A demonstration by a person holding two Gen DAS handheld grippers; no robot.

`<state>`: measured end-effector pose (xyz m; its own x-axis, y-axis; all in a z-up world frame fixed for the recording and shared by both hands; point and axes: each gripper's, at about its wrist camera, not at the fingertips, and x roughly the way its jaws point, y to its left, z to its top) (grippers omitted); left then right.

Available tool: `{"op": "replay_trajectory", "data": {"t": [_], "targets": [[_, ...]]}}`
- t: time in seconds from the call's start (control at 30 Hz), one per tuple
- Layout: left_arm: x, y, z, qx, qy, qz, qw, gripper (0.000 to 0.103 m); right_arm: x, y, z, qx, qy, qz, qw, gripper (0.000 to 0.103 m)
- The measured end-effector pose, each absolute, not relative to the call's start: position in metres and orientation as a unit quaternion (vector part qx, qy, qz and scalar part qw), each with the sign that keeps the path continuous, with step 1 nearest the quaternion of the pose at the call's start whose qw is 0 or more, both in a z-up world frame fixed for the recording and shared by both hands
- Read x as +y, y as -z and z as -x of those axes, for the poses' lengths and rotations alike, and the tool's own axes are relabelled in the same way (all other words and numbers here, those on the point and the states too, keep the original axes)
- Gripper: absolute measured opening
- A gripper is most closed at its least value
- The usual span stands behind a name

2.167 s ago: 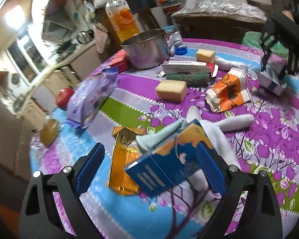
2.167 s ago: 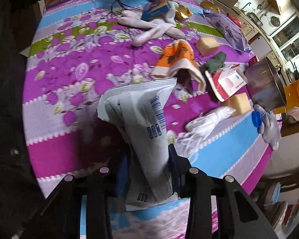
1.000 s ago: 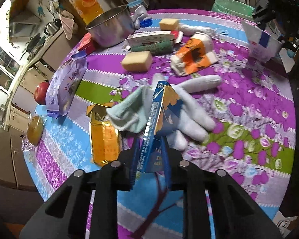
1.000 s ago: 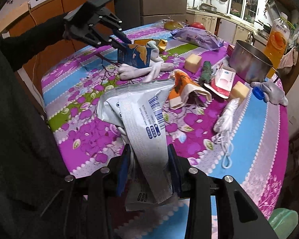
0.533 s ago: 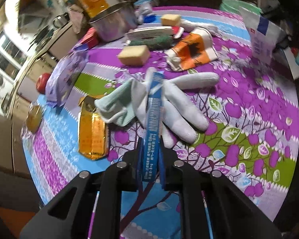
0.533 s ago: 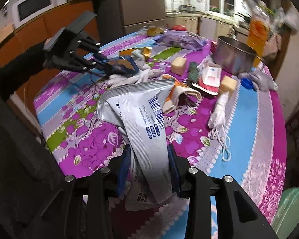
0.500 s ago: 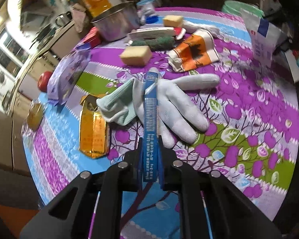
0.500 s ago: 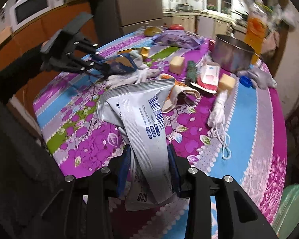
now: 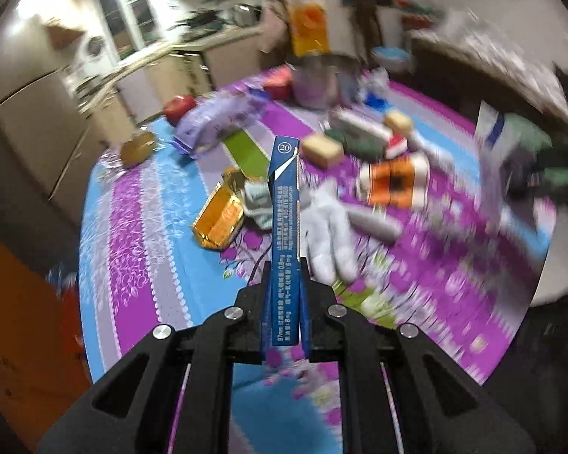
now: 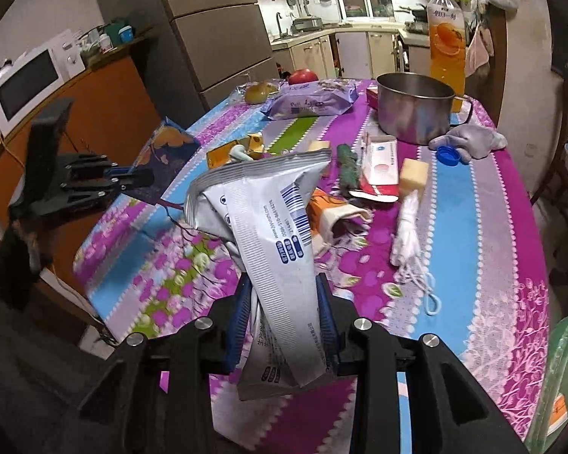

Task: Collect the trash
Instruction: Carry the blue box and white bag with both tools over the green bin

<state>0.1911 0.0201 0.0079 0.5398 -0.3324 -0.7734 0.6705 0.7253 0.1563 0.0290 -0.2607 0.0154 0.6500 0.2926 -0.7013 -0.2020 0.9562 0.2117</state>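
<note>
The right gripper (image 10: 284, 317) has its jaws pressed on a crumpled silver bag (image 10: 272, 234), held above the flowered tablecloth (image 10: 469, 265); they have just closed a little more. The left gripper (image 9: 286, 295) squeezes a flattened blue carton (image 9: 284, 234) edge-on, jaws almost together, lifted over a white glove (image 9: 333, 227). Farther away stands a steel pot (image 10: 412, 109).

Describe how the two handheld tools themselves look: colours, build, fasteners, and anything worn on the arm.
Both are matte black, angular frames with open cut-outs. The left tool and right tool each show round silver screw heads along their linkage bars and blue pads lining the fingers. Seen from the right wrist view, the left tool has thin stacked black bars, and a dark sleeve is behind it. No cables are clear.
</note>
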Motion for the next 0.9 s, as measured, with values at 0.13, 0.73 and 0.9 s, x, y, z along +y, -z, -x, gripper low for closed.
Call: {"op": "replay_trajectory", "data": {"t": [0.13, 0.73, 0.9], "targets": [[-0.003, -0.019, -0.174, 0.377, 0.263, -0.174, 0.871, 0.01, -0.253, -0.02, -0.04, 0.408, -0.128, -0.068, 0.902, 0.035], [-0.056, -0.011, -0.154, 0.333, 0.126, -0.179, 0.917, 0.01, -0.273, -0.006, -0.021, 0.413, -0.053, -0.074, 0.906, 0.035], [-0.061, -0.006, -0.15, 0.336, 0.125, -0.181, 0.916, 0.01, -0.274, -0.004, -0.018, 0.41, -0.048, -0.07, 0.908, 0.035]]}}
